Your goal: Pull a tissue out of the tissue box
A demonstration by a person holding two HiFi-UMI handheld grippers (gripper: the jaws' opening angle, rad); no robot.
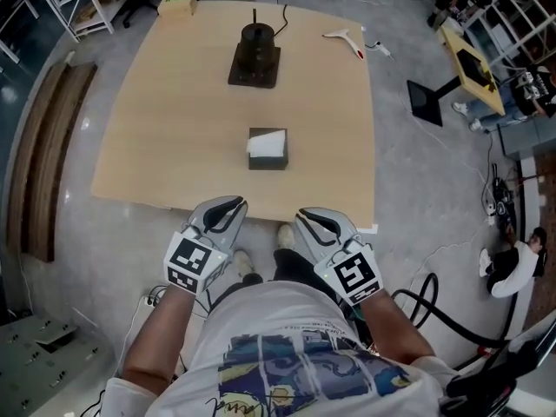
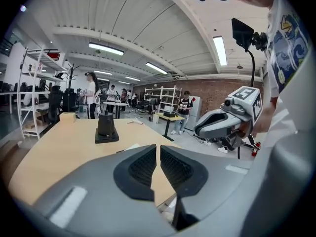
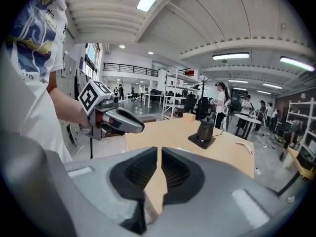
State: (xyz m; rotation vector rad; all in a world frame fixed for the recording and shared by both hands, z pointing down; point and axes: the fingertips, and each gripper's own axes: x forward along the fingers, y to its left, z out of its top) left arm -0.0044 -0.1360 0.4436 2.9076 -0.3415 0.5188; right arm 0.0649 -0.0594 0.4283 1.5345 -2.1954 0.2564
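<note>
1. Two claws hang just off the near edge of the tabletop (image 1: pixel 156 137), both empty. My left claw (image 1: pixel 228 205) has its jaws together with only a slit between them, and my right claw (image 1: pixel 311 215) is the same.
2. The tissue box (image 1: pixel 268 150) stands mid-tabletop with a white tissue (image 1: pixel 263 142) poking from its top. My left claw is at its 7 o'clock and my right at its 5 o'clock, both well apart from it.
3. A black stand (image 1: pixel 254 55) sits at the box's 12 o'clock.

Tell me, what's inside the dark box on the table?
A white tissue pokes out of the top of the box. Whether more lie underneath cannot be seen: it and the walls cover them.
</note>
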